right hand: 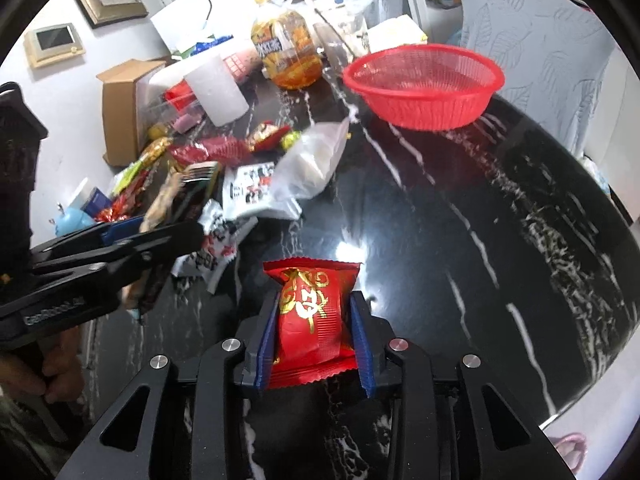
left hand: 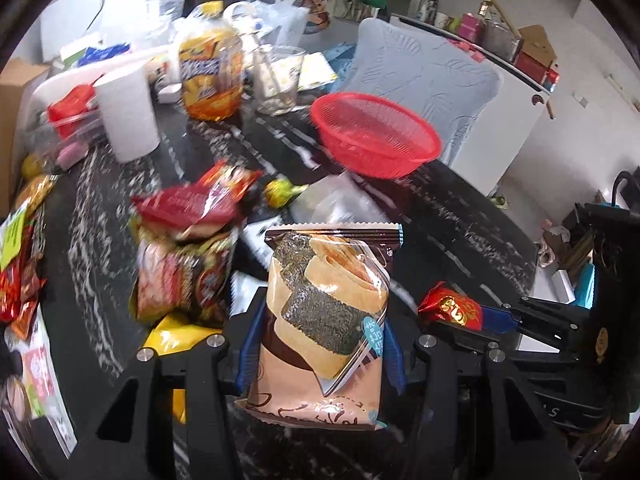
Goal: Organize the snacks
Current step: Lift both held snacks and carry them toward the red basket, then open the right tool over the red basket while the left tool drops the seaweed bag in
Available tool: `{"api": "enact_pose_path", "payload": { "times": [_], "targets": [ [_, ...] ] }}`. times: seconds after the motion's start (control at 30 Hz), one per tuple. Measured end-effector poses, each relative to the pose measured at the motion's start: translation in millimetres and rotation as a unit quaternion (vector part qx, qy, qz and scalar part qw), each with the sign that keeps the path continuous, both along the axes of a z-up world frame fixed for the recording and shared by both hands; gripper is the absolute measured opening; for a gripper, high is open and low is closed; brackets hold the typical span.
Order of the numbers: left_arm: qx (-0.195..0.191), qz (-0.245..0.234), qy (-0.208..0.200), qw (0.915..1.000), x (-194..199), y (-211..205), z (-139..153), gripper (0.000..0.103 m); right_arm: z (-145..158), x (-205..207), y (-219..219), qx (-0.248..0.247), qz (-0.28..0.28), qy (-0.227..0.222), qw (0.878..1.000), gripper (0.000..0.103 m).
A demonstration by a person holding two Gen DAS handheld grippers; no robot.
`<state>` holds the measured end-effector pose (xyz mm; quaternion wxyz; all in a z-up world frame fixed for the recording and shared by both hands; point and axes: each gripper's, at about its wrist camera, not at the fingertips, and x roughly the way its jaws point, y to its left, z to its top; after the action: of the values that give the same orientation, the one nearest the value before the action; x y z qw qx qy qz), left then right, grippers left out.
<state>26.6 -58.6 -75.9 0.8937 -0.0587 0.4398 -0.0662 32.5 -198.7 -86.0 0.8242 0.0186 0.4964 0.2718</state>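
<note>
Left gripper [left hand: 320, 344] clamped on seaweed pack [left hand: 326, 320]; right gripper [right hand: 316, 332] clamped on red packet [right hand: 314, 320]. Light, soft, crushable: grip mid-body, gently.

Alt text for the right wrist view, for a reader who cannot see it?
The right tool grips a red gold-lettered snack packet above a black marble table. An empty red basket sits beyond; loose snacks lie at left.

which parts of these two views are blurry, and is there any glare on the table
Left wrist view: the red and yellow snack pile is smeared by motion, while the held seaweed rice cracker packet stays sharp. Right wrist view: the left gripper is soft, the red packet crisp, and a bright glare patch sits on the black marble table.
</note>
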Motion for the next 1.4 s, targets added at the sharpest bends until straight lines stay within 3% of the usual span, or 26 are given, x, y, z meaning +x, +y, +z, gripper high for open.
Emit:
{"api": "enact_pose_path", "payload": {
  "times": [0.4, 0.87, 1.1, 1.4],
  "targets": [
    [0.005, -0.048, -0.046, 0.9978, 31, -29, 37, 0.050, 43, 23, -29, 0.001, -0.025, -0.061, 0.998, 0.033],
    [0.030, -0.084, -0.116, 0.9892, 90, -61, 81, 0.050, 91, 68, -42, -0.010, -0.060, -0.127, 0.990, 0.033],
    [0.016, -0.062, -0.125, 0.9901, 135, -70, 85, 0.049, 98, 105, -51, -0.031, -0.088, -0.151, 0.984, 0.033],
    [0.011, -0.022, -0.112, 0.9934, 192, -64, 73, 0.049, 89, 159, -60, -0.045, -0.114, -0.143, 0.982, 0.033]
  ]
}}
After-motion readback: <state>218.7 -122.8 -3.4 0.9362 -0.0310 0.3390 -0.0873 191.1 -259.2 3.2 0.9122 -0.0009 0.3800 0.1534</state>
